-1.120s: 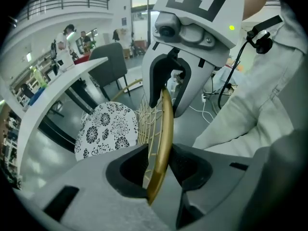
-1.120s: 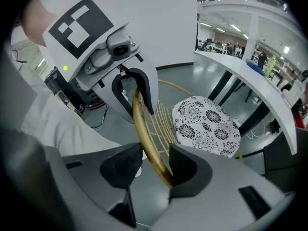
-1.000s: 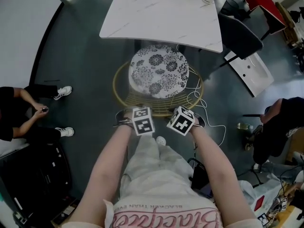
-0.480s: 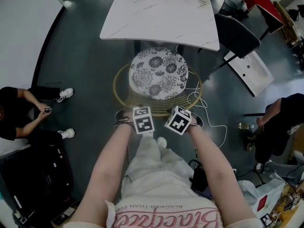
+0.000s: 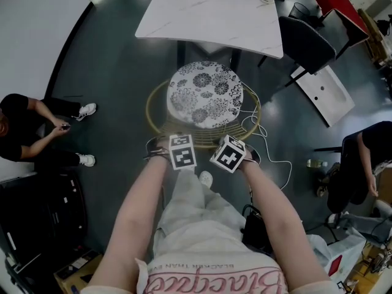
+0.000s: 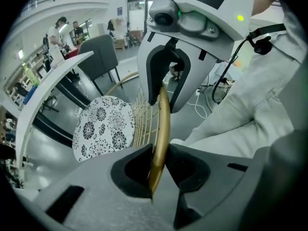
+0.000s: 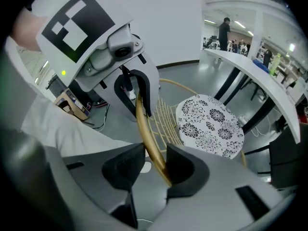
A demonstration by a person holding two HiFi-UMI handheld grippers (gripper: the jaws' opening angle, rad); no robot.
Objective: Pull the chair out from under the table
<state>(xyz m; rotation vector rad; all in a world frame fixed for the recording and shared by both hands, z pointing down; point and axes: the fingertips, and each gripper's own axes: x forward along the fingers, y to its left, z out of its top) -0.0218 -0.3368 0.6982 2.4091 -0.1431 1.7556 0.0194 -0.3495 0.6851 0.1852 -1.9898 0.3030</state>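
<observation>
Chair with round patterned seat, standing just near of the white table, the seat lying almost wholly clear of the table's near edge. At the chair's near side, the left gripper and right gripper point steeply down, side by side. Each has just been closing its jaws, and each now pinches the gold wire rim of the chair back between its pads.
</observation>
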